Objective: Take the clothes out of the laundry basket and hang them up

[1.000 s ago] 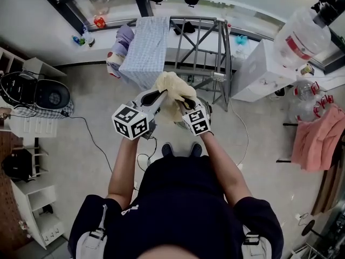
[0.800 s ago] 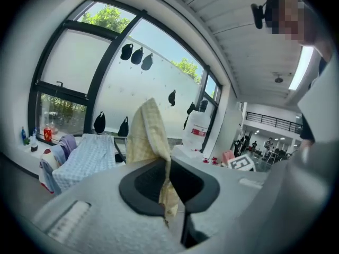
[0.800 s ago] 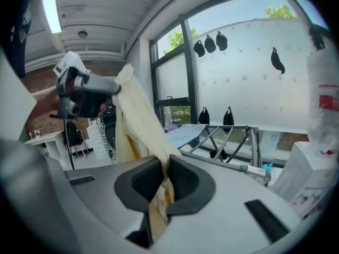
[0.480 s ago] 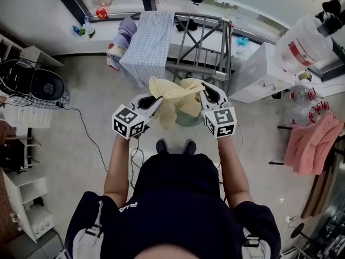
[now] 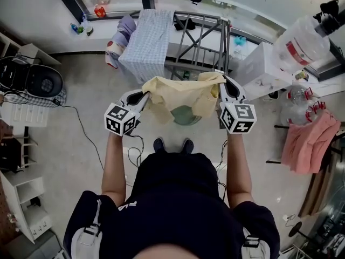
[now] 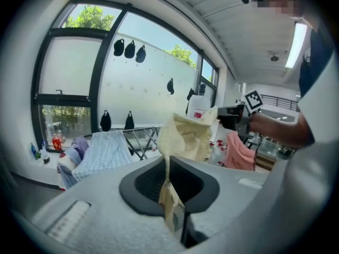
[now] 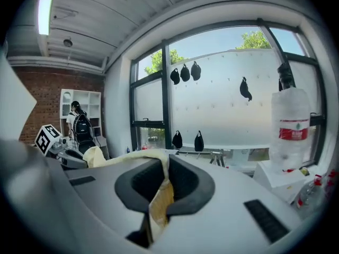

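Note:
A pale yellow cloth [image 5: 182, 94] hangs stretched between my two grippers in the head view, above a round green laundry basket [image 5: 186, 116] on the floor. My left gripper [image 5: 143, 96] is shut on the cloth's left edge, and the yellow cloth [image 6: 186, 136] runs up from between its jaws. My right gripper [image 5: 221, 82] is shut on the right edge; the cloth [image 7: 157, 202] is pinched in its jaws. Beyond stands the metal drying rack [image 5: 200, 42] with a blue checked garment [image 5: 147, 42] draped over its left part.
A purple and white garment [image 5: 122, 36] hangs at the rack's left end. A white cabinet [image 5: 257, 72] with a big water bottle [image 5: 299, 35] stands on the right, a pink cloth [image 5: 307, 144] on a stand farther right. Shelves and a black appliance [image 5: 39, 82] are on the left. Cables lie on the floor.
Both grippers have moved apart, the right one out to the right and the left one slightly left. The bunched yellow cloth has been pulled open into a wide span between them.

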### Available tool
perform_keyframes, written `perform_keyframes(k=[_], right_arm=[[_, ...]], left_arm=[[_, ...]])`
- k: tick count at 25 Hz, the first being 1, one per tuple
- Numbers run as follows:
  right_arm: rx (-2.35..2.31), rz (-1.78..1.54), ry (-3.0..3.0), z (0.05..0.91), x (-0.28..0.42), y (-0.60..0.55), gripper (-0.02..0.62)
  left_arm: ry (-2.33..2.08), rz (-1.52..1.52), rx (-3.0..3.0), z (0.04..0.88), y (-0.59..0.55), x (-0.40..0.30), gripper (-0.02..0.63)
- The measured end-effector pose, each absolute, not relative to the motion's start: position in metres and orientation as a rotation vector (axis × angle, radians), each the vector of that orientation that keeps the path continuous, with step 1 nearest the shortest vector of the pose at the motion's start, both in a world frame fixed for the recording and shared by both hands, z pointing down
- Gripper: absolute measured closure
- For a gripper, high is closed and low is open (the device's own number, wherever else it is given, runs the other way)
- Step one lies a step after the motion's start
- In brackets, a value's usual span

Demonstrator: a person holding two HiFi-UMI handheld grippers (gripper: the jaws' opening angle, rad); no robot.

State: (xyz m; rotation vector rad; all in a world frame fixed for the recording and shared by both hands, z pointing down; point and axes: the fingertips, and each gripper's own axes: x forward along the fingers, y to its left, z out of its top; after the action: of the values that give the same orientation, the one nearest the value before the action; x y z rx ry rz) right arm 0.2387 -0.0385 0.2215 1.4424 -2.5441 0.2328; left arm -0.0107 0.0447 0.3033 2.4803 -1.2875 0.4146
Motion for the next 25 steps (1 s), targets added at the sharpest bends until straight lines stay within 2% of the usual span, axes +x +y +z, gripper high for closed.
perform_keyframes(k=[6, 15, 25], right_arm=[[1.591, 0.263, -2.412, 0.207, 0.268, -0.038, 0.575], [1.673, 0.086, -2.289, 0.155, 0.271, -0.043, 0.575], [1.771, 0.097, -2.240, 0.127, 0.279, -0.079, 0.574]], left_arm=[[-1.478, 0.306, 2.499, 0.258, 0.028, -0.036, 0.572], [-1.544, 0.057, 2.520, 0.188, -0.021, -0.047, 0.572], [-1.526, 0.010, 2.587, 0.139, -0.074, -0.048, 0.572]])
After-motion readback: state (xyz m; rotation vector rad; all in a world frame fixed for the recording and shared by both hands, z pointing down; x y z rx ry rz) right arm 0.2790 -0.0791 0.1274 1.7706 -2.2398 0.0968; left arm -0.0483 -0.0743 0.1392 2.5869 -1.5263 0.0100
